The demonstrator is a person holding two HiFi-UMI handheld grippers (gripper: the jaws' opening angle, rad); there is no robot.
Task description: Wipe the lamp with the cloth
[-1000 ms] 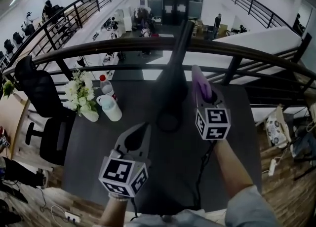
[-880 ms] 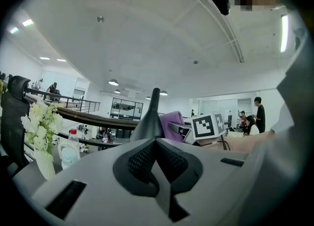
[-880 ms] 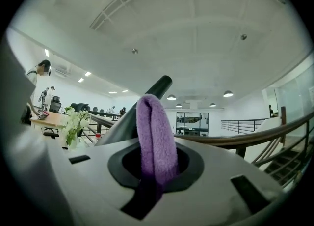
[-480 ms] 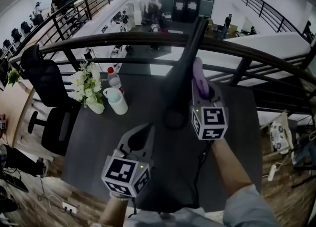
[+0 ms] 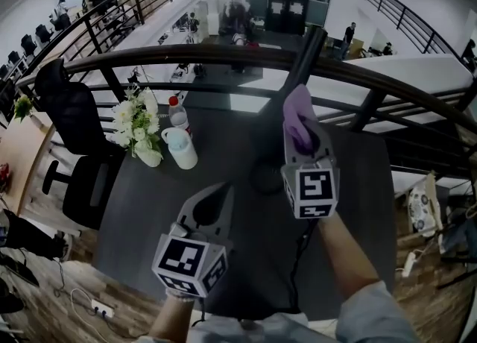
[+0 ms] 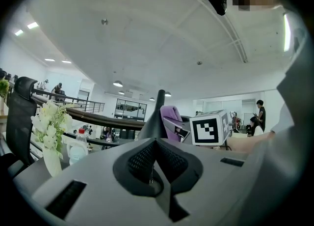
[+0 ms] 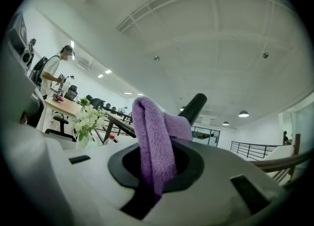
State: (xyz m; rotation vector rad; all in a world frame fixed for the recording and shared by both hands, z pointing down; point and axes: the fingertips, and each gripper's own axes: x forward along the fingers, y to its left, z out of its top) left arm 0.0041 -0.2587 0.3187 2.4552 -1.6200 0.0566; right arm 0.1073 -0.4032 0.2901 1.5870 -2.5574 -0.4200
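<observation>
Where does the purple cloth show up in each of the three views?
Head view: purple cloth right of centre, beside the lamp.
Left gripper view: purple cloth at centre, just right of the lamp.
Right gripper view: purple cloth at centre, clamped between the jaws.
Shared landmark: the lamp's dark stem.

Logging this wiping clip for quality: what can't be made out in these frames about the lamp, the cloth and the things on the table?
1. Whether the purple cloth touches the lamp: in the head view it overlaps the stem, so contact is unclear.
2. Lamp's lower part: in the right gripper view it is behind the cloth and the right gripper; in the left gripper view it is behind the left gripper.
3. Bottle label: head view, too small.
</observation>
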